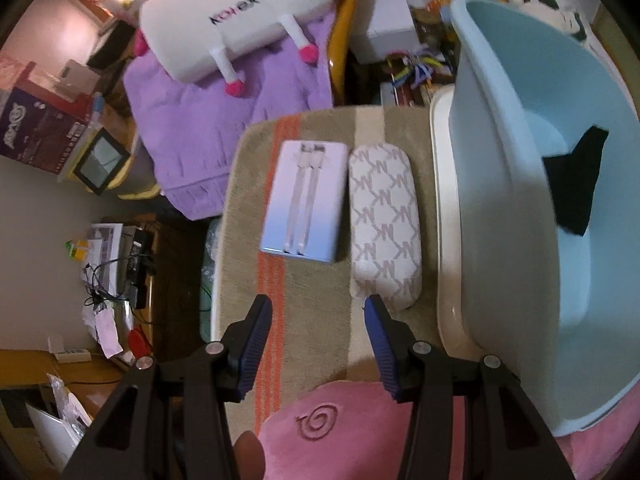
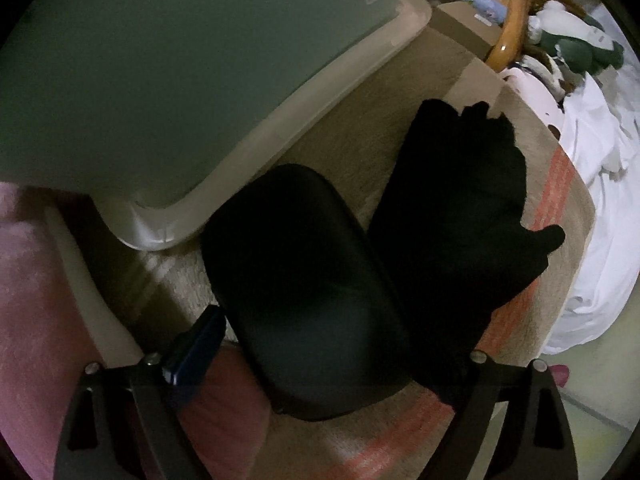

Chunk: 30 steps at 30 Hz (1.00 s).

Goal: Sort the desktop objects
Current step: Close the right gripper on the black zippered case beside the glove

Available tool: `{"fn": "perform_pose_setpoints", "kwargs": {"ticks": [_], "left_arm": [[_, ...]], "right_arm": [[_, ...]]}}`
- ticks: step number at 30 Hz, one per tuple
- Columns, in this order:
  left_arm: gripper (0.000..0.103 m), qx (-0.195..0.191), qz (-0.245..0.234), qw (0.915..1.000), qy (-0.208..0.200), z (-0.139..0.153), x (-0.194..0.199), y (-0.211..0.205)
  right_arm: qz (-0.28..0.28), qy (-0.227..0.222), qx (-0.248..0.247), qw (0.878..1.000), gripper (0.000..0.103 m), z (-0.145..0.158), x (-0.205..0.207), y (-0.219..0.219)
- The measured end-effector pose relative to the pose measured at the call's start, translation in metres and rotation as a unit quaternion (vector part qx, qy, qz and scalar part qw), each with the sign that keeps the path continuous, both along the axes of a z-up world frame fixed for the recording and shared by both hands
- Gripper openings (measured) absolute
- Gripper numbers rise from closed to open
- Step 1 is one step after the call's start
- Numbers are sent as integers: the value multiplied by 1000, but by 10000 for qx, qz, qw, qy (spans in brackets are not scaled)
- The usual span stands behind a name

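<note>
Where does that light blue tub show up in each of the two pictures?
Left wrist view: the light blue tub fills the right side, tilted, with a black cloth inside.
Right wrist view: its dim wall fills the upper left.
Shared landmark: the cream tray under the tub.

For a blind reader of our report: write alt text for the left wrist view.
The left gripper hangs open above a beige striped mat, its fingers pointing at a pale blue power bank and a white patterned glasses case lying side by side. To the right, a light blue tub holds a black cloth; a pink cushion sits below.
</note>
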<state>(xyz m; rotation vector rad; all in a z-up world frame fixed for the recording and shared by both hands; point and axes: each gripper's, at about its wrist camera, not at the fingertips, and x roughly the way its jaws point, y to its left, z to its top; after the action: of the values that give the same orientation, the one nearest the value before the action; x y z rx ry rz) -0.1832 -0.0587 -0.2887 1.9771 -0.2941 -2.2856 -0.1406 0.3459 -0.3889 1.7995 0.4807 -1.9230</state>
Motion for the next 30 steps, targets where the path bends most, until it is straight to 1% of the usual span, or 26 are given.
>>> {"fn": "perform_pose_setpoints", "kwargs": {"ticks": [2, 4, 6, 8, 10, 12, 14, 15, 16, 17, 19, 22, 25, 27, 30], "left_arm": [[52, 37, 21, 9998, -182, -11, -4, 1], [52, 36, 67, 9993, -367, -22, -10, 1], [52, 1, 144, 9984, -552, -34, -15, 0], [52, 43, 220, 9972, -713, -44, -18, -1], [52, 127, 275, 9962, -821, -51, -20, -3], [52, 127, 278, 9958, -867, -56, -22, -3], [52, 107, 268, 9955, -899, -60, -23, -2], [52, 114, 262, 9954, -914, -61, -24, -2], [52, 141, 257, 9952, -936, -63, -24, -1], [52, 174, 255, 9949, -963, -65, -24, -1], [52, 173, 248, 9946, -998, -68, -26, 0], [52, 315, 285, 9934, -1062, -71, -28, 0], [52, 378, 332, 9930, -1071, -70, -30, -1], [52, 356, 323, 9932, -1059, -69, -29, -1], [52, 339, 327, 9930, -1084, -69, -28, -3]], "right_arm": [[-79, -3, -58, 10000, 90, 3, -3, 4], [-133, -5, -80, 9999, 85, 6, -6, 7], [-276, 11, -130, 9995, 83, 10, -9, 13], [-428, 28, -182, 9989, 82, 13, -12, 19], [-492, 76, -217, 9985, 79, 17, -13, 22], [-603, 127, -302, 9976, 77, 22, -14, 27], [-724, 169, -408, 9964, 72, 29, -16, 32], [-796, 190, -487, 9955, 62, 34, -17, 36], [-867, 210, -565, 9944, 55, 38, -19, 39], [-940, 167, -632, 9934, 53, 40, -20, 42], [-930, 153, -584, 9938, 52, 41, -23, 41], [-864, 110, -520, 9948, 52, 34, -17, 41], [-975, 10, -527, 9938, 53, 30, -23, 46], [-971, 168, -381, 9944, 55, 30, -26, 47], [-1081, 398, -225, 9931, 55, 31, -26, 55]]}}
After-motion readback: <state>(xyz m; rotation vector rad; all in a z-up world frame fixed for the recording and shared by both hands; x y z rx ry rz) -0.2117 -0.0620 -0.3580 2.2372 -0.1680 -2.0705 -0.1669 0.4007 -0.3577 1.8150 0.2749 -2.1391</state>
